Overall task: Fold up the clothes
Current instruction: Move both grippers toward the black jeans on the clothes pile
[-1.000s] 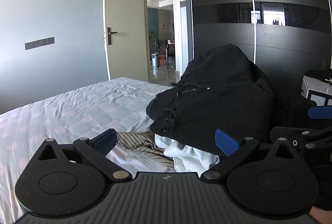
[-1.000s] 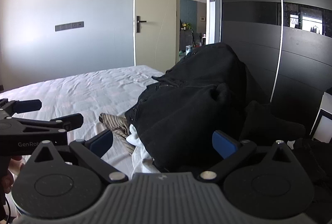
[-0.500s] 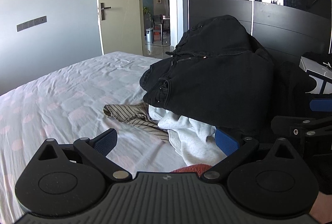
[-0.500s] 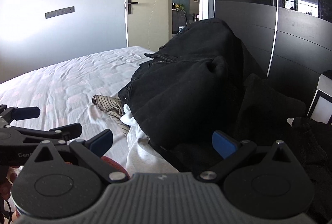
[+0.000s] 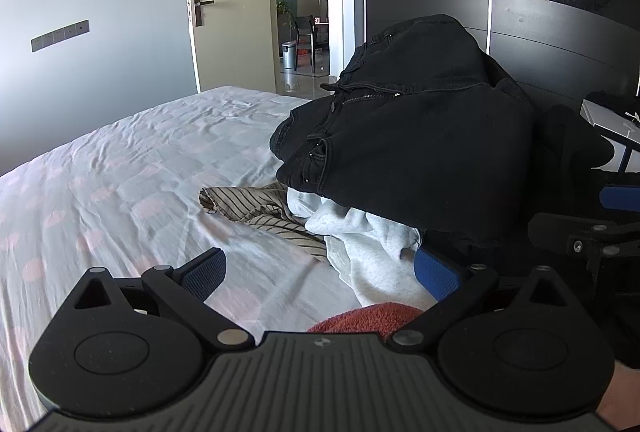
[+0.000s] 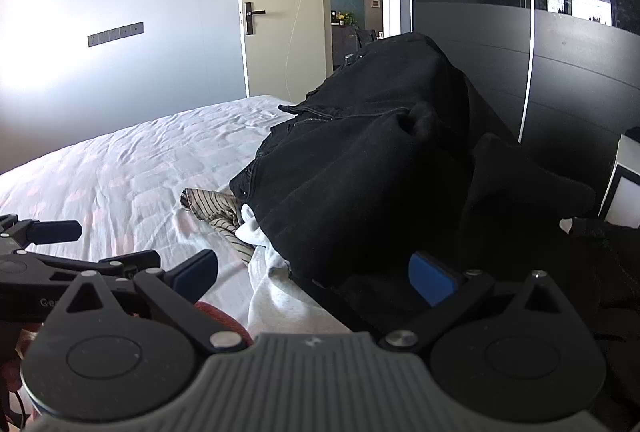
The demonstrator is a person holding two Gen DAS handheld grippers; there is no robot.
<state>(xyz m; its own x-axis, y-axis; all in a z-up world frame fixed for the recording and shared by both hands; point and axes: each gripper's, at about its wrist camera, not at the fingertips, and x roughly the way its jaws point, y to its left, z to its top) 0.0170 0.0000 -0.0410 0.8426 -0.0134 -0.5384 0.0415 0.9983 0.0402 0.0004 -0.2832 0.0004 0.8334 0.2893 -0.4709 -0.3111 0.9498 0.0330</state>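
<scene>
A pile of clothes lies on the bed: black jeans (image 5: 420, 136) (image 6: 360, 168) on top, a light grey garment (image 5: 372, 248) (image 6: 272, 292) under them, a striped cloth (image 5: 256, 208) (image 6: 212, 208) sticking out to the left, and a red towel-like piece (image 5: 368, 316) (image 6: 216, 316) nearest me. My left gripper (image 5: 320, 272) is open and empty, just in front of the grey garment. My right gripper (image 6: 316, 272) is open and empty, close to the jeans. The left gripper also shows in the right wrist view (image 6: 92, 252), the right gripper at the edge of the left wrist view (image 5: 600, 216).
The bed sheet (image 5: 120, 192) is white with pale pink dots and stretches to the left. A dark wardrobe (image 5: 520, 12) stands behind the pile. A white box (image 5: 612, 132) sits at the right. An open door (image 5: 232, 12) is at the back.
Both grippers have pulled back and tilted down, so more of the bed, the grey garment and the red piece came into view. The jaws stayed open.
</scene>
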